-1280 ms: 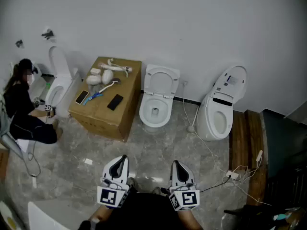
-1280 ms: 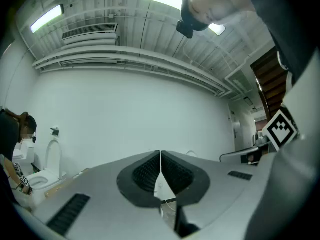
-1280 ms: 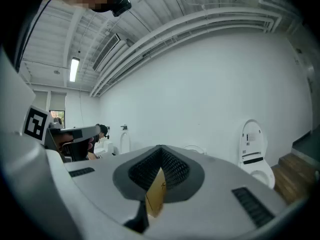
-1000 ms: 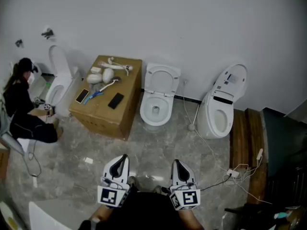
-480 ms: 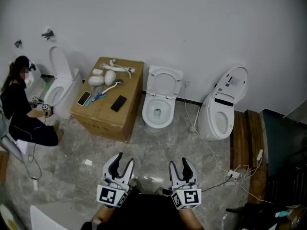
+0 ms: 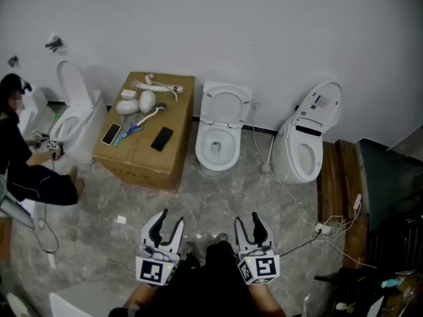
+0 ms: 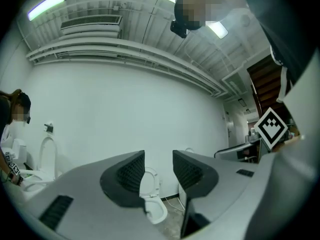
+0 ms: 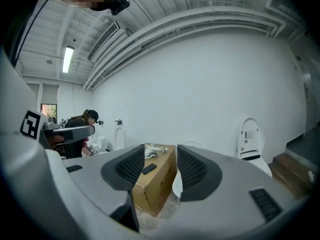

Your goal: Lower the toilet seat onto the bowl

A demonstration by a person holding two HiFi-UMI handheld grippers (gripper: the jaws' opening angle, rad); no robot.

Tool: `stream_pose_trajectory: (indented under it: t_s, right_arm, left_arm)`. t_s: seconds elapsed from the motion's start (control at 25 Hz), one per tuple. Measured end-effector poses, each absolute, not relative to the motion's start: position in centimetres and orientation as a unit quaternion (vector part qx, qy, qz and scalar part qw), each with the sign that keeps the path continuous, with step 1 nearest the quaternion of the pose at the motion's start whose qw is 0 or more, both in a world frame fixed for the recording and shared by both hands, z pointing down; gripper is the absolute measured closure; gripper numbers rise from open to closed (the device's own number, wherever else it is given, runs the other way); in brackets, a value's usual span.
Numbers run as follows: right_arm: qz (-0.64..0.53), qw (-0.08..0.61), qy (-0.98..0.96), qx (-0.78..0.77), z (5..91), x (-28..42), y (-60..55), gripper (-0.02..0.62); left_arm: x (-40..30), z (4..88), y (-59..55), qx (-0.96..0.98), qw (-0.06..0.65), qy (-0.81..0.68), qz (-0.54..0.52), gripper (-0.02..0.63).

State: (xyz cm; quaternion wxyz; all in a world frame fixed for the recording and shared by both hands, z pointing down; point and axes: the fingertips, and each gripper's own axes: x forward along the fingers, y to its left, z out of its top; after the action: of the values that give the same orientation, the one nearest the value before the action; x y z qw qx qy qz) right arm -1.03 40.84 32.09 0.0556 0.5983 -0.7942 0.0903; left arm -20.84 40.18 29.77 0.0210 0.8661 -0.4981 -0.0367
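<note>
Cut off, covered, too small
Crouching person [image 6: 26,170] cut by the left edge; middle toilet [image 8: 176,184] mostly behind a jaw — small items [image 6: 135,101] on the box [image 6: 142,158] unidentifiable

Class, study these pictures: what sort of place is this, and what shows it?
Probably a showroom or test room, not a bathroom: three toilets stand along one wall, with a cardboard box between two.

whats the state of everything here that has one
middle toilet seat: raised, not lowered yet
right toilet: lid raised
left toilet: lid raised
cardboard box: closed
left gripper: jaws just opened, nothing between them
right gripper: jaws just opened, nothing between them
</note>
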Motion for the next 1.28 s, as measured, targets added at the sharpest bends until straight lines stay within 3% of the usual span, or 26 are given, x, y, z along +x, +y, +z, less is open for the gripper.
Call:
stream_pose_trajectory:
  t_s: [0.64,0.88,1.28]
  right_arm:
    - [0.109,0.037,-0.802,0.586,34.9,5.9,20.7,0.374]
    - [0.095,0.062,-0.831,0.545,36.3,8.1,11.6,0.373]
    - [0.112,0.099,-0.832,0.535,38.5,11.5,0.9,0.374]
  left_arm:
    - [-12.7,32.1,20.8,0.869,0.012,-0.494,0.009,0.437]
    - [-9.7,32.2,12.9,0.849,0.004,-0.528,0.013,0.437]
    - [-4.8,35.4,2.9,0.872,0.048,-0.482,0.069,0.436]
